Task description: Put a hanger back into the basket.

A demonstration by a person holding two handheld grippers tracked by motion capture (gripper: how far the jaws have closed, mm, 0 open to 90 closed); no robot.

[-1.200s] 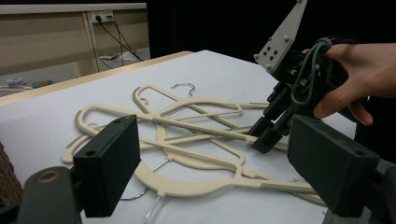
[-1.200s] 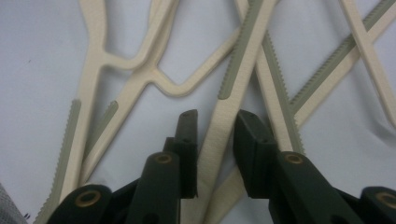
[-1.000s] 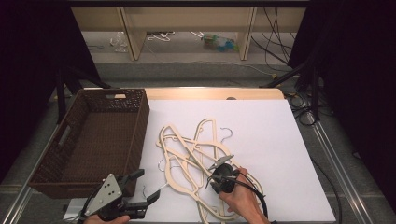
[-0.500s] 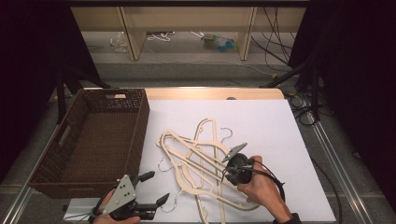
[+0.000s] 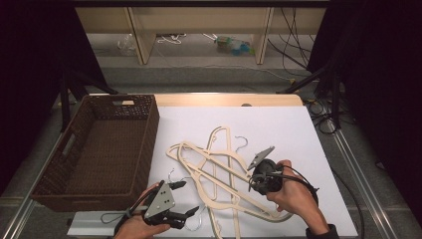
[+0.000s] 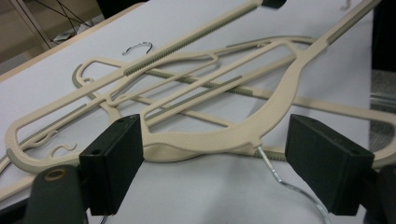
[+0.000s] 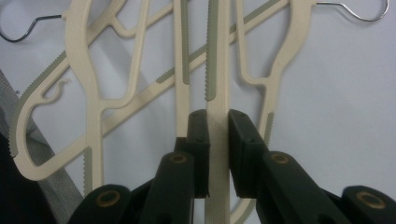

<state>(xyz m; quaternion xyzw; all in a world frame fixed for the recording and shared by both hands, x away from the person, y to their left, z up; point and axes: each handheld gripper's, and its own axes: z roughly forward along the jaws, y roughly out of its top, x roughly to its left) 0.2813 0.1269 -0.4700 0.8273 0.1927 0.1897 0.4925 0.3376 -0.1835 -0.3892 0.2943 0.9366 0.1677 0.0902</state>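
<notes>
the cream hangers (image 5: 219, 174) are lying in a tangled heap on the white surface (image 5: 293, 129), bars and wire hooks crossing over one another, so no single one is lying free. just beside the heap, to its left, a brown wicker basket (image 5: 144, 124) is sitting with nothing showing inside it. the right gripper (image 7: 217, 154) is clamping one hanger bar (image 7: 218, 130) at the heap's right side. the left gripper (image 6: 212, 163) is hovering at the near edge, its jaws standing wide apart around a hanger neck (image 6: 224, 140) without touching it.
</notes>
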